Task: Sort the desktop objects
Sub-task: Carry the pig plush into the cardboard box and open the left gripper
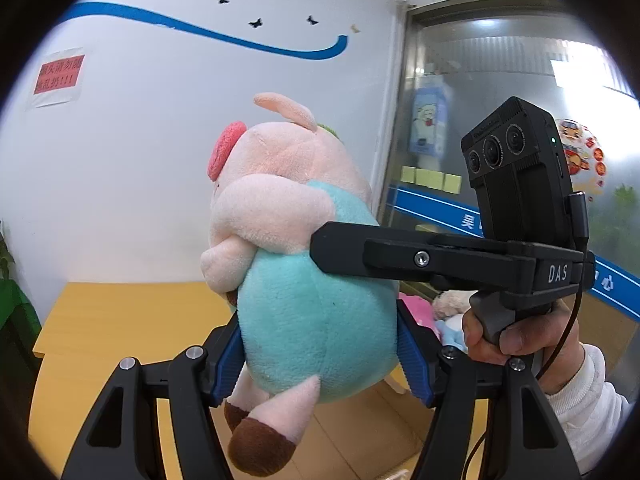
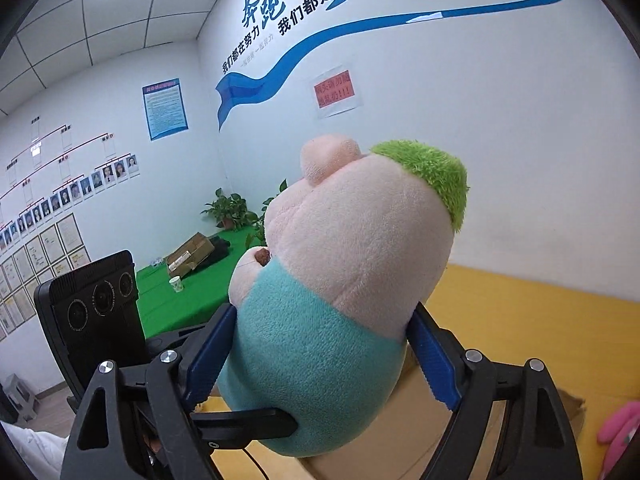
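A plush pig [image 1: 296,264] with pink head, teal body and brown hooves is held up in the air above the yellow table [image 1: 120,320]. My left gripper [image 1: 320,360] is shut on its teal belly from below. My right gripper [image 2: 320,356] is shut on the same plush pig [image 2: 344,280], whose green tuft faces upper right. In the left wrist view the right gripper's black finger [image 1: 400,254] presses the toy's side. In the right wrist view a finger of the left gripper [image 2: 244,424] touches the teal belly.
An open cardboard box [image 2: 400,440] lies under the toy. Pink and pale plush toys [image 1: 432,312] lie on the table at the right; a pink plush toy [image 2: 620,432] also shows at the right edge. A green-covered table [image 2: 180,300] with a box and paper cup stands at the back left.
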A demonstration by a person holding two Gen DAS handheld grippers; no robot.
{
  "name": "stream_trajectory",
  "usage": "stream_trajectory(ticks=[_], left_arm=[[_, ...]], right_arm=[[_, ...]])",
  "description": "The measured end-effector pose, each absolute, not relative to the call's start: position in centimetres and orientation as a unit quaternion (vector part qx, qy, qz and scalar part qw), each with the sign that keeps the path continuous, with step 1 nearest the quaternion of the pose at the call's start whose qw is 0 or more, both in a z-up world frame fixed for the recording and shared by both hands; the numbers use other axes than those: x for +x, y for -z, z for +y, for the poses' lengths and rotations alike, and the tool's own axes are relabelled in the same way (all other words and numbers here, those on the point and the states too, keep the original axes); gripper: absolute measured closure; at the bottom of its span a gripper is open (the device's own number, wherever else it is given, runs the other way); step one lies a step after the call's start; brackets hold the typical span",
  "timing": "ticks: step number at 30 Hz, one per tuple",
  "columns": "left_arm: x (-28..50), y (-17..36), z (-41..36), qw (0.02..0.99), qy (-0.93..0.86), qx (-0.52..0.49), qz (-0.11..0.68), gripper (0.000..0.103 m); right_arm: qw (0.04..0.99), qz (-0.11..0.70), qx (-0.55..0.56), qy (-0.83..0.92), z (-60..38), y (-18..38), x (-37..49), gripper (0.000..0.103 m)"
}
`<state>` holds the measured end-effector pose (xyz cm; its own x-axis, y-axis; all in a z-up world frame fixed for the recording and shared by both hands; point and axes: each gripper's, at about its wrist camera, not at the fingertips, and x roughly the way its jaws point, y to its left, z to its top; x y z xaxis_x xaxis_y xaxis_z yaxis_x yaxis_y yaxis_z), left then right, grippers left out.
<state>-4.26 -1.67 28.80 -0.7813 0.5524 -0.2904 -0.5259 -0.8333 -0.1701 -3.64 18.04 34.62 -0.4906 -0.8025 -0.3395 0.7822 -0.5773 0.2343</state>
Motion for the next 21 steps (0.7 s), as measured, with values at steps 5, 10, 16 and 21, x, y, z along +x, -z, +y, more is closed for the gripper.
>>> stream_trajectory(ticks=[5, 10, 16, 21], left_arm=[[-9.3, -25.6, -3.2, 0.269, -0.934, -0.225, -0.067, 0.037], [-16.1, -18.7, -4.5, 0.263, -0.907, -0.312, -0.107, 0.037], [-21.9, -11.2, -5.0, 0.246, -0.87, -0.4, -0.148, 0.037], [-26.1, -6.1, -4.3, 0.229, -0.84, -0.464, -0.165, 0.037]], right_arm=[[0.471, -0.038, 0.251, 0.845, 15.3, -30.8, -9.8, 0.02], [0.464, -0.06, 0.32, 0.824, 13.1, -22.6, -15.9, 0.022], [0.435, -0.117, 0.407, 0.795, 12.9, -11.6, -22.5, 0.027], [0.414, -0.147, 0.456, 0.774, 13.0, -4.9, -25.3, 0.028]])
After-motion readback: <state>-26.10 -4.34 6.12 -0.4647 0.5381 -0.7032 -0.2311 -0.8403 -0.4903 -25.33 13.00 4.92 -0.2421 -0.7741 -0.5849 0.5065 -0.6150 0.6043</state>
